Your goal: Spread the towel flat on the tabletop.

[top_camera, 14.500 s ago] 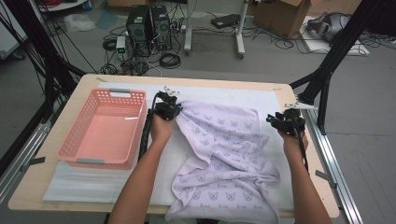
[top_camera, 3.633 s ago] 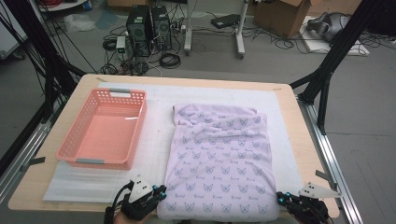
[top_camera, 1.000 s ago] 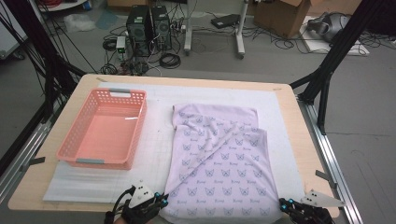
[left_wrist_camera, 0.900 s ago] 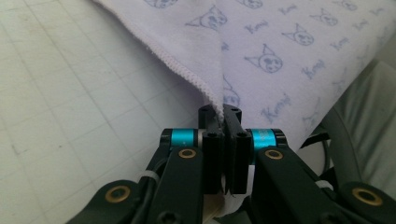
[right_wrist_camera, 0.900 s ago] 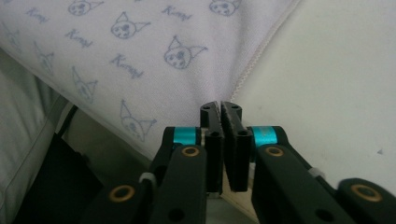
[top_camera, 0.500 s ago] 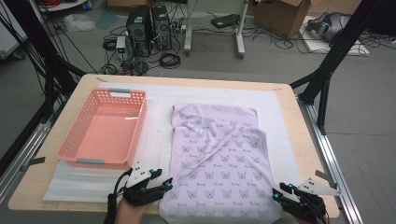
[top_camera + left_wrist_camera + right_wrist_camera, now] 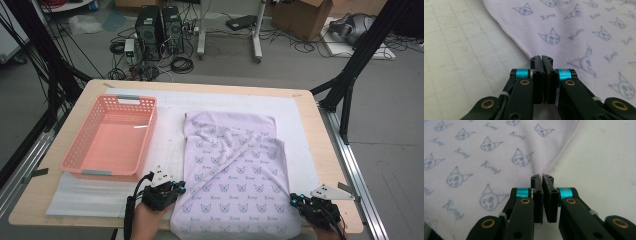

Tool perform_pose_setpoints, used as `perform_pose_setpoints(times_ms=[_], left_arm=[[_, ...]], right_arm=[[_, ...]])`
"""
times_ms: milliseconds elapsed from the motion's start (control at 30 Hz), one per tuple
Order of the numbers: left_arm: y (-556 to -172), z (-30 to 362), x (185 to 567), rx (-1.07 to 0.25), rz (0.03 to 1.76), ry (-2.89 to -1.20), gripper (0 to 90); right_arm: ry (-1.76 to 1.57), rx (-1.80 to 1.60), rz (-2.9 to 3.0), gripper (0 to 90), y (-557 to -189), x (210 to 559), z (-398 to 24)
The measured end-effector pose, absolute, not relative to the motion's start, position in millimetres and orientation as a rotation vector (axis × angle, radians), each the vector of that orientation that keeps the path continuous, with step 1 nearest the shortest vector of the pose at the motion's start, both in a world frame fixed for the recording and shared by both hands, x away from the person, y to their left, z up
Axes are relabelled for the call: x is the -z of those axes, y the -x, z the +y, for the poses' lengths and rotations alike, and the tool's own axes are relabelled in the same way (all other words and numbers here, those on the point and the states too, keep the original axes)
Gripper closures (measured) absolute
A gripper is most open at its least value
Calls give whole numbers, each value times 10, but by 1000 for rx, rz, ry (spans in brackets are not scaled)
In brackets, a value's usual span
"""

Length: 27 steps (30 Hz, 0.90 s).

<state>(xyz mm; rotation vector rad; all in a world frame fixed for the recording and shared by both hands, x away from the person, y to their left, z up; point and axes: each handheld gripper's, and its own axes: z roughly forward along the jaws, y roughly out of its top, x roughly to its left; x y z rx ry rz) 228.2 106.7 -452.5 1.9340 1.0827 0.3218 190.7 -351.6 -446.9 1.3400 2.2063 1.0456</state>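
A lilac towel (image 7: 235, 165) printed with cat faces lies spread on the white mat, with a diagonal crease across its middle. At its near left edge my left gripper (image 7: 177, 189) has just closed its jaws. In the left gripper view they (image 7: 541, 58) press together on the hem of the towel (image 7: 579, 32). My right gripper (image 7: 295, 201) is at the near right edge, and its jaws have just closed too. The right gripper view shows them (image 7: 542, 177) pinched on the stitched hem of the towel (image 7: 474, 157).
An empty pink plastic basket (image 7: 110, 137) stands on the left of the wooden table (image 7: 320, 125), close to the towel's left side. A white foam mat (image 7: 165, 145) covers the tabletop. Black frame posts stand at both sides.
Both grippers have moved away from the near table edge onto the towel's near corners, and their jaws have gone from spread to closed on the hem. The towel's near part has shifted slightly.
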Motion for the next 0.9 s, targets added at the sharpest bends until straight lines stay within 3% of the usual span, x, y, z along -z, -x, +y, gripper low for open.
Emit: perform_pose_setpoints(times_ms=[467,500,633,700,833,900], left_arm=[[-1890,1280,4479,-294,1064,-1938,877],[-1889,1283,4473,-294,1063,-1930,864],[-1950,1256,4481,-282,1065,-1874,605],[-2004,1212,4496,-276,1072,-1871,550],[-2086,1117,4549,-282,1078,-1886,524],[-2073,1091,4556,-273,1053,-1894,600]], right_arm=[[-1311,-1122,2344,875,-1474,4424,-3763],[-1314,-1120,2353,861,-1445,4424,-3762],[-1328,-1221,2264,632,-1470,4361,-3765],[-1318,-1258,2213,608,-1520,4331,-3730],[-1273,-1169,2196,620,-1655,4346,-3561],[-1239,-1146,2228,632,-1704,4386,-3476]])
